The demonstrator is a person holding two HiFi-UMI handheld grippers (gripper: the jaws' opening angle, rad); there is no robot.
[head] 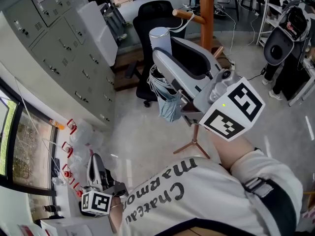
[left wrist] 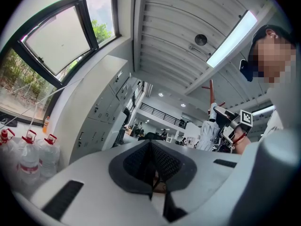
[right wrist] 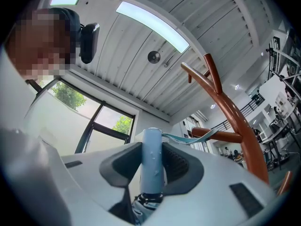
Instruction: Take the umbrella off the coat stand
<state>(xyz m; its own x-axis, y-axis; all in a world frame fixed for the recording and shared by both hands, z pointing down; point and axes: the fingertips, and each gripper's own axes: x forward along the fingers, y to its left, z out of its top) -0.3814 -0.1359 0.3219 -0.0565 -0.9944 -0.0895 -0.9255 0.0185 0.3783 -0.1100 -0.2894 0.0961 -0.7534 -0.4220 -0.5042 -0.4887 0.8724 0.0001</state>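
My right gripper (head: 165, 53) (right wrist: 153, 166) is shut on the pale blue handle (right wrist: 152, 161) of a folded umbrella (head: 166, 100). In the head view the handle (head: 160, 39) stands up out of the jaws and the folded blue canopy hangs below them. A thin strap (right wrist: 190, 138) runs from the handle's top to a peg of the brown wooden coat stand (head: 206, 14) (right wrist: 235, 121), right behind the gripper. My left gripper (head: 96, 173) (left wrist: 153, 166) stays low at the left, shut and empty.
Grey lockers (head: 59, 38) line the left wall. A black office chair (head: 160, 14) stands behind the stand, whose feet (head: 194, 144) spread on the floor. Water bottles with red caps (left wrist: 30, 157) sit under the window. Racks (head: 290, 28) stand at the right.
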